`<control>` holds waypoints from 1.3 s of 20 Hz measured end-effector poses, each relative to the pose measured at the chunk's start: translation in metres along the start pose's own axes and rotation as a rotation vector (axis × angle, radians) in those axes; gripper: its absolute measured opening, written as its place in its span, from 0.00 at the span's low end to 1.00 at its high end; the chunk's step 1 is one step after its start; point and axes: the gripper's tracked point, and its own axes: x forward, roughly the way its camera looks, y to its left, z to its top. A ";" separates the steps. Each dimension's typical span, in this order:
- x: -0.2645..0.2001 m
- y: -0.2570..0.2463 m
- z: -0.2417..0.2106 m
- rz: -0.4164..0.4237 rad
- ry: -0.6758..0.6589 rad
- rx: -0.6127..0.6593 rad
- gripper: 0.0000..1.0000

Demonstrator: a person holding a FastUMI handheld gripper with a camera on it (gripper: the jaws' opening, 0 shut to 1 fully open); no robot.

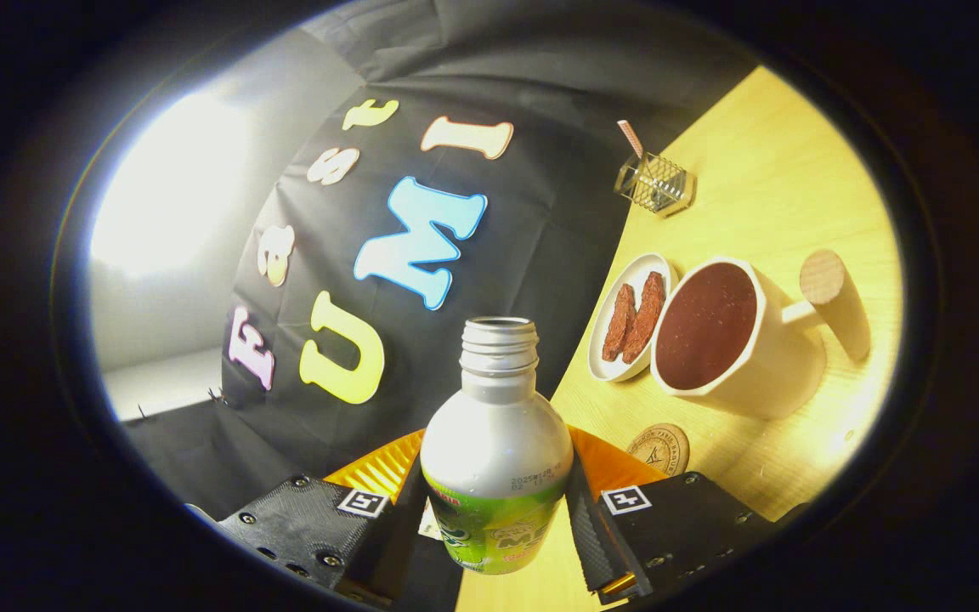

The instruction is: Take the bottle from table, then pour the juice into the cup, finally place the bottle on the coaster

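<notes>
Hand-held gripper (494, 501) fingers are closed on the uncapped silver, green-labelled bottle (496, 442), held tilted near the white wooden-handled cup (732, 340) on the bench (795, 170). Juice could be spilled beside the cup if the mouth is misaligned.

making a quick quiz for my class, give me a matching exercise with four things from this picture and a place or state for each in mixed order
Things:
1. uncapped silver bottle with green label
2. white cup with wooden handle
3. round cork coaster
4. small white oval dish

Places or states:
A. holds two reddish-brown strips
B. lies on the wooden table just beyond the claw, nothing on it
C. gripped between the two fingers, tilted relative to the table
D. filled with dark reddish-brown contents, beside the dish

Pairs: 1-C, 2-D, 3-B, 4-A
</notes>
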 end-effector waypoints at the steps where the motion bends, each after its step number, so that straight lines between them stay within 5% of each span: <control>1: 0.001 -0.001 -0.001 -0.001 -0.001 0.021 0.76; 26: 0.007 0.010 0.012 0.103 -0.095 0.517 0.76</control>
